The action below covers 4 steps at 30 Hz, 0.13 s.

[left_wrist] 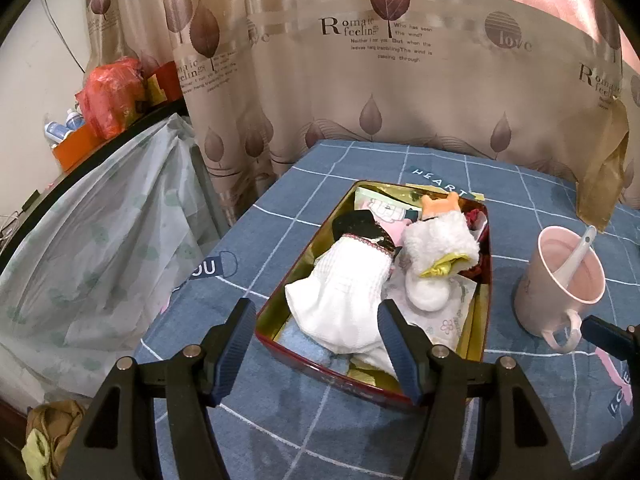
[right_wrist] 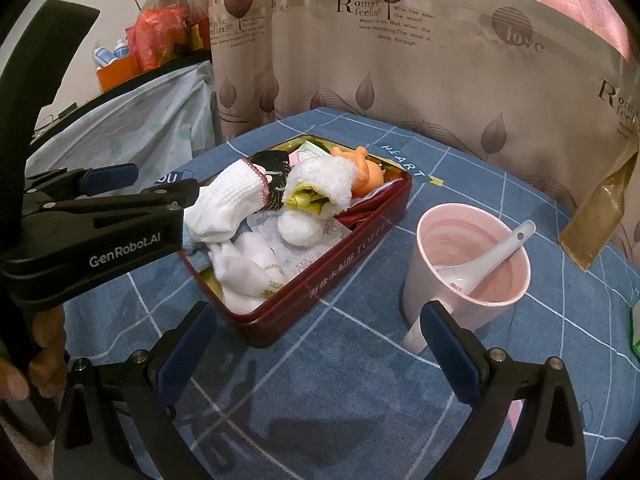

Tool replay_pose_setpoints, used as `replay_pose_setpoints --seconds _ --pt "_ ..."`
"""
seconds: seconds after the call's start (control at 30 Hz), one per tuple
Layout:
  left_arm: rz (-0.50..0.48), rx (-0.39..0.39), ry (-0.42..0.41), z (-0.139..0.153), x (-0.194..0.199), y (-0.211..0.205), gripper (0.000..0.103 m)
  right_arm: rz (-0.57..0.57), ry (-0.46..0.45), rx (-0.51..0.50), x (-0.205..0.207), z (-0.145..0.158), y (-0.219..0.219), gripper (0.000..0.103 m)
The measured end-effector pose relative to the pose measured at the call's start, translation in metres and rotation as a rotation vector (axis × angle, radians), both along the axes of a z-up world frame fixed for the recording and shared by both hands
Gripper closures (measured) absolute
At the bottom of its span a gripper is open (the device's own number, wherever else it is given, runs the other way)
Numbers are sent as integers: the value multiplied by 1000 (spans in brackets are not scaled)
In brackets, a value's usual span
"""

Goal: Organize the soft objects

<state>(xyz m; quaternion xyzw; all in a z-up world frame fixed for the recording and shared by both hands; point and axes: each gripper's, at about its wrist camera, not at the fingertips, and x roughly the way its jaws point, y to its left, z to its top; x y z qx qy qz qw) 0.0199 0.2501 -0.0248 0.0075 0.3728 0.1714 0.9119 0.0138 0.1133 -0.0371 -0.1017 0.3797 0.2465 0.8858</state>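
**Left gripper over tin**

The left gripper point(left_wrist: 320, 344) stands spread, its 2 fingers point(left_wrist: 236, 344) straddling the near-left corner of the red tin point(left_wrist: 280, 300). A white sock point(left_wrist: 344, 300) lies inside. A pink mug point(left_wrist: 560, 284) stands nearby on the blue cloth point(left_wrist: 280, 420).

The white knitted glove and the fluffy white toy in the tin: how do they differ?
The white knitted glove is flat-ribbed with a dark lace-trimmed cuff; the fluffy white toy is fuzzy, with an orange head and yellow fabric showing.

The glove lies at the tin's left side by the left gripper; the toy sits nearer the middle.

The glove is limp and long; the toy is rounded.

Both are white, soft and lie inside the tin.
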Motion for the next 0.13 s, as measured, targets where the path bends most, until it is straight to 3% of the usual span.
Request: replay_pose_setpoints --seconds 0.13 --pt "-5 -1 5 0 0 0 38 0 0 0 0 0 0 2"
